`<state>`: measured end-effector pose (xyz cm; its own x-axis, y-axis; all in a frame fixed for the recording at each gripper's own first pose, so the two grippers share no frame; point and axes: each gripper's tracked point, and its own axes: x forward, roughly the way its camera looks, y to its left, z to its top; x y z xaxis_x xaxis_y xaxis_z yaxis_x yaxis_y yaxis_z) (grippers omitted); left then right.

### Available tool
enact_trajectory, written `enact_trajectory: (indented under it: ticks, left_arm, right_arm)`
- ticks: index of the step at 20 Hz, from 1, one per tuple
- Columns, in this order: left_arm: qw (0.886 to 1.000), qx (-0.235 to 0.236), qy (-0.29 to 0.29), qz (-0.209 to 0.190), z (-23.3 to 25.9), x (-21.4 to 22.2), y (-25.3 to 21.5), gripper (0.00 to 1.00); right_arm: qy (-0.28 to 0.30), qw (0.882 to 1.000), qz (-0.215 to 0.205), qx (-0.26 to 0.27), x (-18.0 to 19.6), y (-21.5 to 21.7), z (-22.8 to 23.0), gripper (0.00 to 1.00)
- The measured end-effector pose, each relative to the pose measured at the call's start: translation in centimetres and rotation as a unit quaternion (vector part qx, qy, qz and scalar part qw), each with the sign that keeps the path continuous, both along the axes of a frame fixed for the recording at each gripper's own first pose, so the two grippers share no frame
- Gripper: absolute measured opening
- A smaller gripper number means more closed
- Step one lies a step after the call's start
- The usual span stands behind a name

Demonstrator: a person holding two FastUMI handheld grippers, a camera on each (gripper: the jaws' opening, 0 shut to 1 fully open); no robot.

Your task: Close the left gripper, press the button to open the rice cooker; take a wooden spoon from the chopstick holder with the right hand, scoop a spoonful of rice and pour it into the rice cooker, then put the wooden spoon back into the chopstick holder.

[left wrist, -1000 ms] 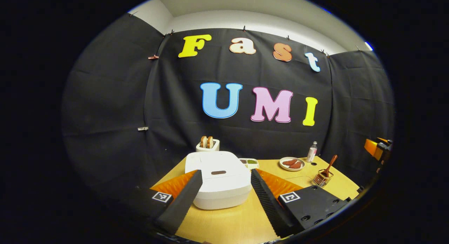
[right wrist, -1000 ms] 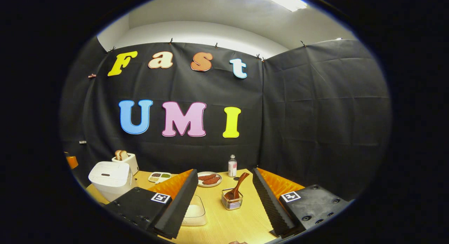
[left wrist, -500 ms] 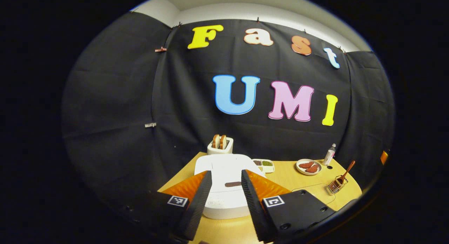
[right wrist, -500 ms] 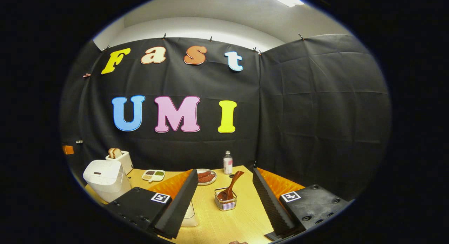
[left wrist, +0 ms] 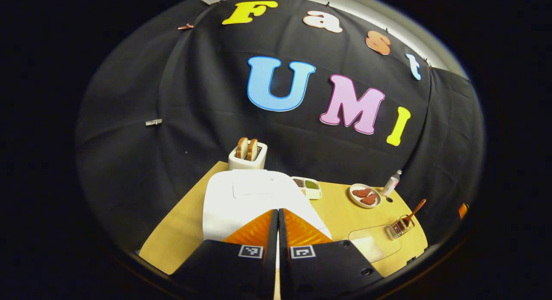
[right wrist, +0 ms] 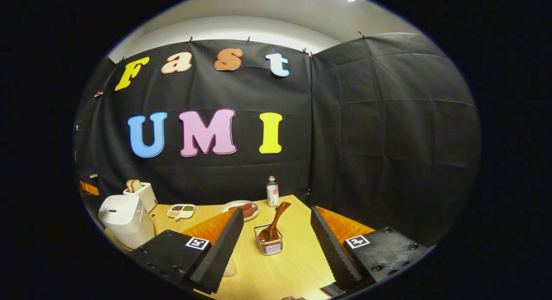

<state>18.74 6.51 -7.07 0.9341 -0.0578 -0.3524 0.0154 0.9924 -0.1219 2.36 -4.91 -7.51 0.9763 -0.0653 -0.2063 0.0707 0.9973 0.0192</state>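
Closed now are the fingers of the left gripper (left wrist: 277, 214), which were spread a moment ago; they are pressed together with nothing between them and have been brought in low over the front of the rice cooker (left wrist: 252, 196), whose lid is seen shut. The button itself is hidden behind the fingertips, so contact cannot be confirmed. A rigid white shell is presented by the cooker, heavy enough, it is judged, to stay put under a firm downward push; a spring latch is to be expected. The right gripper (right wrist: 276, 231) is held with its fingers wide apart, aimed at the chopstick holder (right wrist: 268, 245) on the table (right wrist: 297, 265). The wooden spoon (right wrist: 274, 224) is seen leaning in that wire holder, handle up and tilted right. Light, stiff and smooth it is judged to be; the upper handle is where it would best be taken, squarely, lest it swivel.
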Motion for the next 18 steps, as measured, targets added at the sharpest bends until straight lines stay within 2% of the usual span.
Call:
enact_trajectory:
  ticks: [3,8,11,18]
  left_arm:
    - [0.999,-0.011,0.025,-0.025,-1.4,1.5,-1.5,0.07]
    - [0.997,0.002,0.076,-0.004,-5.3,3.0,-0.8,0.07]
    - [0.995,0.002,0.1,0.006,-6.9,3.6,-0.9,0.07]
    - [0.994,0.007,0.112,0.012,-7.9,2.8,-0.8,0.07]
  right_arm:
    - [0.005,1.0,-0.005,-0.001,0.4,-1.1,-0.5,0.98]
    - [0.014,1.0,-0.003,0.007,0.6,-1.7,-1.5,0.98]
    - [0.026,0.999,0.015,0.011,0.6,-0.6,-2.4,0.97]
    - [0.034,0.998,0.054,-0.009,0.7,1.2,-3.2,0.97]
